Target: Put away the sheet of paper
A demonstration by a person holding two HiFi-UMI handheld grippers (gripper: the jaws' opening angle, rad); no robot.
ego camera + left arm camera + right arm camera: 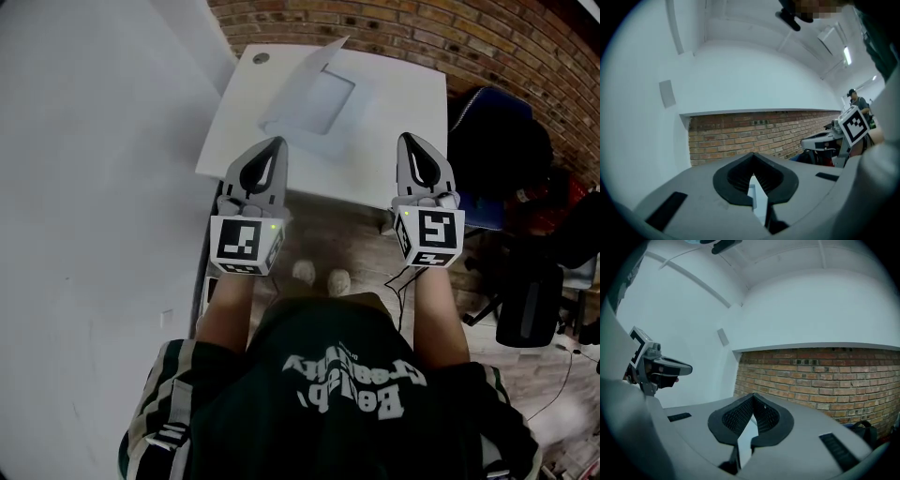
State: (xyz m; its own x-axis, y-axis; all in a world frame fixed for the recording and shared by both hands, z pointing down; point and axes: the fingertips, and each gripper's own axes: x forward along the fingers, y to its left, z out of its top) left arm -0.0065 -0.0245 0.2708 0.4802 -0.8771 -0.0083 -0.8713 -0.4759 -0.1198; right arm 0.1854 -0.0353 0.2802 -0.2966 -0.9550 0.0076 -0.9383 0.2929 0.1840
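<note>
A white sheet of paper lies on the white table, toward its far left, with one corner curled up. On it I see a paler rectangular patch; I cannot tell what that is. My left gripper hangs over the table's near left edge, jaws shut with nothing between them. Over the near right edge, my right gripper is likewise shut and empty. Both tips are short of the paper. In the left gripper view the closed tips face the brick wall; the right gripper view's tips do the same.
A white wall runs along the table's left side and a brick wall stands behind it. A dark chair with bags crowds the right side. Wooden floor and the person's feet lie below the table's front edge.
</note>
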